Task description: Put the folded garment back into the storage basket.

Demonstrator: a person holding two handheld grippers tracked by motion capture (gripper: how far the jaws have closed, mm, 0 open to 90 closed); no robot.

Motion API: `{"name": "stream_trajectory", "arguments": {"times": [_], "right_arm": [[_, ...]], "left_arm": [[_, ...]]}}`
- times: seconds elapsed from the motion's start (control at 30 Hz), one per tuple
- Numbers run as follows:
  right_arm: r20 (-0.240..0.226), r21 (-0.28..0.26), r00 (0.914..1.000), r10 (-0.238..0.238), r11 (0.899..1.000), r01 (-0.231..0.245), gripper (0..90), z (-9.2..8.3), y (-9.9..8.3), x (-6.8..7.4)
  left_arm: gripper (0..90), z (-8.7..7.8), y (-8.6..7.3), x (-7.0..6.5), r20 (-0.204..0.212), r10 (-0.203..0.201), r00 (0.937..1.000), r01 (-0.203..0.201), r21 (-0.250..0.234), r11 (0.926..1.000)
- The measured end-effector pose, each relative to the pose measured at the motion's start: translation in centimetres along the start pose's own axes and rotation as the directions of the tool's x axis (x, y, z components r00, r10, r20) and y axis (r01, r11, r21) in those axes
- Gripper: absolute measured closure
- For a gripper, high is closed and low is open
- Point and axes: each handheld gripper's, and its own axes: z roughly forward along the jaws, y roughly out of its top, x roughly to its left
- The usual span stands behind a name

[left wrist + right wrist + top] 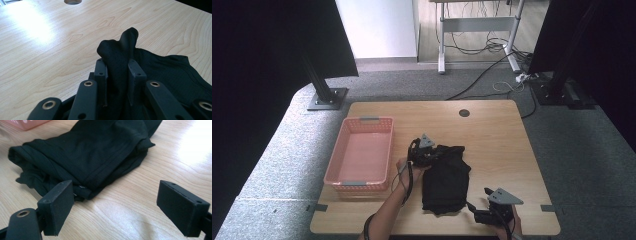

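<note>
A black garment point(446, 181) lies folded in the middle of the wooden table point(492, 137). My left gripper point(428, 154) is at its far left corner, shut on a pinched-up fold of the fabric. In the left gripper view that black garment point(175, 72) stands up between the jaws of the left gripper point(118, 68). My right gripper point(478, 215) rests low at the garment's near right corner, open. In the right gripper view the right gripper point(117, 195) has bare table between its pads, and the black garment point(92, 152) has its edge just beyond the left pad.
A pink plastic basket point(362, 121) stands to the left of the garment, close to my left hand. A round cable hole point(464, 113) sits near the table's far edge. Beyond the table are black stand feet point(327, 99) and cables on the floor.
</note>
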Motion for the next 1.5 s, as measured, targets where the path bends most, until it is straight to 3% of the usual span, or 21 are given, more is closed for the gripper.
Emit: {"name": "stream_trajectory", "arguments": {"times": [0.47, 0.63, 0.93, 1.23, 1.5], "right_arm": [[-0.03, 0.006, 0.9995, -0.006, 1.0, 0.006, 14.1, 0.6, 0.6, 0.2], [-0.06, 0.014, 0.9981, -0.009, 1.0, 0.009, 13.1, 1.1, 0.9, 0.5], [-0.07, 0.062, 0.9968, -0.04, 0.997, 0.044, 9.1, 1.9, 1.7, 1.1], [-0.082, 0.084, 0.9959, -0.039, 0.995, 0.046, 2.8, 2.8, 2.7, 1.7], [-0.088, 0.114, 0.9952, -0.042, 0.992, 0.052, 2.5, 3.7, 3.0, 2.5]], "left_arm": [[72.4, 0.1, -0.1, 0.2, 0.0, -0.006, 1.0, 0.006, -0.003, 1.0], [72.4, 0.1, -0.1, 0.3, 0.0, -0.009, 1.0, 0.009, -0.002, 1.0], [72.3, 0.2, -0.1, 0.3, 0.003, 0.005, 1.0, -0.005, 0.007, 1.0], [72.2, 0.2, -0.1, 0.4, 0.005, 0.005, 1.0, -0.005, 0.008, 1.0], [72.2, 0.2, -0.1, 0.4, 0.007, 0.007, 0.9999, -0.008, 0.009, 0.9999]]}}
